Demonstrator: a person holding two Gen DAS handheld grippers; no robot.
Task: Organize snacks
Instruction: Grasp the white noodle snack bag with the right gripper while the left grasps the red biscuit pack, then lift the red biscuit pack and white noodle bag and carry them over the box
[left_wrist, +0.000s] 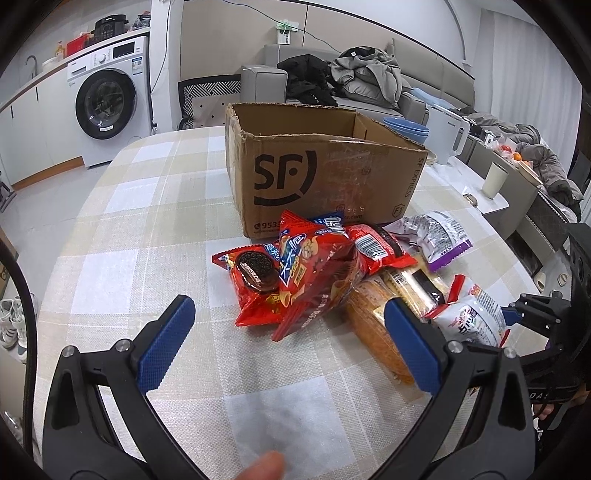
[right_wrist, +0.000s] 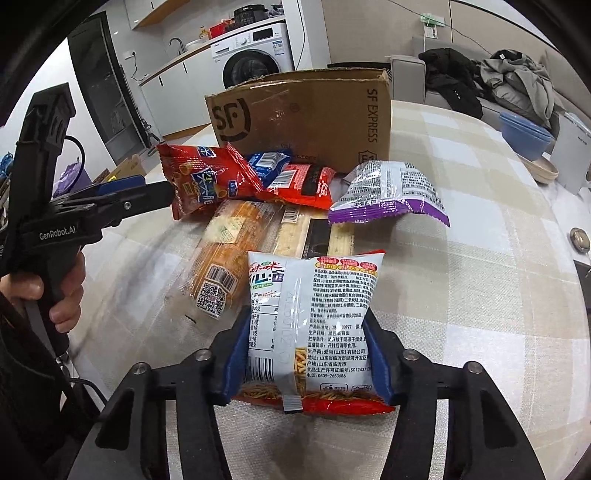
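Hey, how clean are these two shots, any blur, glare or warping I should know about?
Left wrist view: sharp on the brown cardboard box, fisheye bends the room edges, dark corners, a blurred fingertip at the bottom. Right wrist view: print is crisp on the white noodle-snack packet clamped in the right hand-held gripper, the clear-wrapped orange bread pack is smeared, and glare streaks the silver-and-purple foil packet.

We cannot see inside the cardboard box (left_wrist: 317, 177) from either view. The blue packet (right_wrist: 267, 162) lies mostly buried under red bags, the bread loaf (right_wrist: 225, 258) is motion-blurred, and the cracker pack's (right_wrist: 299, 232) label is unreadable.
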